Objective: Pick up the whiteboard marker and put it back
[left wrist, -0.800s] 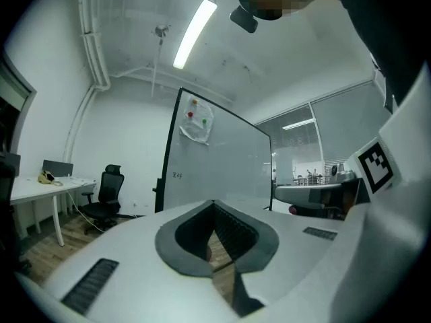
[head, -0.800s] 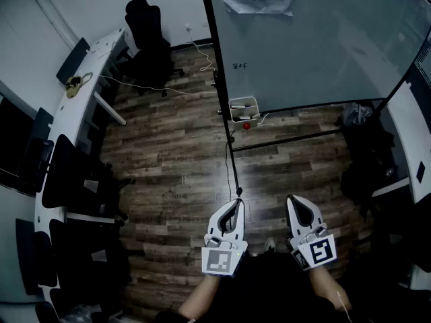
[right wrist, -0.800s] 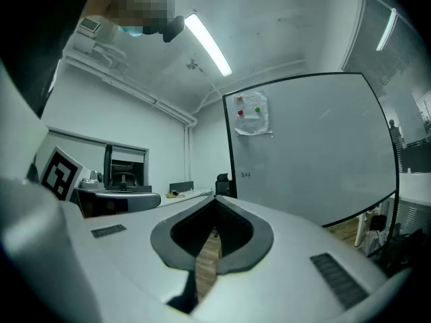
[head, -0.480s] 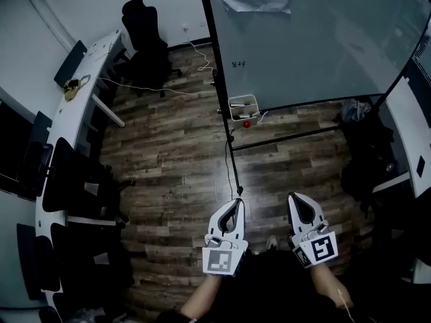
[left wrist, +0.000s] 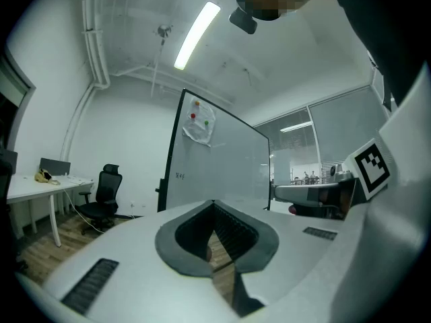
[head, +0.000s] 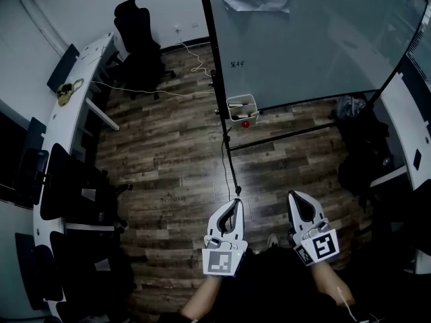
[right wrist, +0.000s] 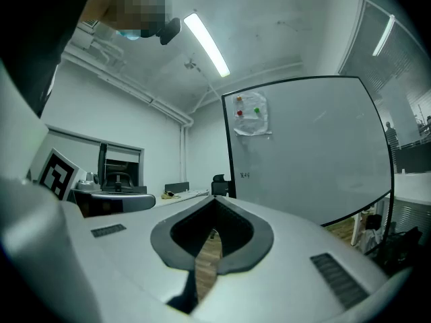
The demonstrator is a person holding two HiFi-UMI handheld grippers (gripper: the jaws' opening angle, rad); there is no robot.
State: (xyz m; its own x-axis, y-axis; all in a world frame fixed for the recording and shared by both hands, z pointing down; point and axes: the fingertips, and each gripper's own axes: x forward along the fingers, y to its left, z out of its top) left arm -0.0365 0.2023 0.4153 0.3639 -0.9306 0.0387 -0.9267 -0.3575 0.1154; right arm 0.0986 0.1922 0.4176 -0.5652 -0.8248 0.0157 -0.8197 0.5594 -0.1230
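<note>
A white holder [head: 242, 108] hangs at the whiteboard's [head: 310, 39] lower left corner, with what look like markers lying in it; they are too small to tell apart. A small red object [head: 246, 124] sits just below it. My left gripper [head: 235, 203] and right gripper [head: 293, 198] are held side by side low in the head view, far short of the board, both pointing towards it. Both are shut with nothing between the jaws. The left gripper view [left wrist: 214, 206] and the right gripper view [right wrist: 214, 200] show the jaw tips meeting, with the whiteboard beyond.
A curved white desk [head: 71, 113] runs down the left with dark chairs under it. A black office chair [head: 135, 32] stands at the back. A cable [head: 227, 157] trails over the wooden floor from the board's stand. Dark bags [head: 363, 160] lie at the right.
The head view has drifted slightly, so the chair and desk sit a bit further left. Both grippers stay in the same place, shut.
</note>
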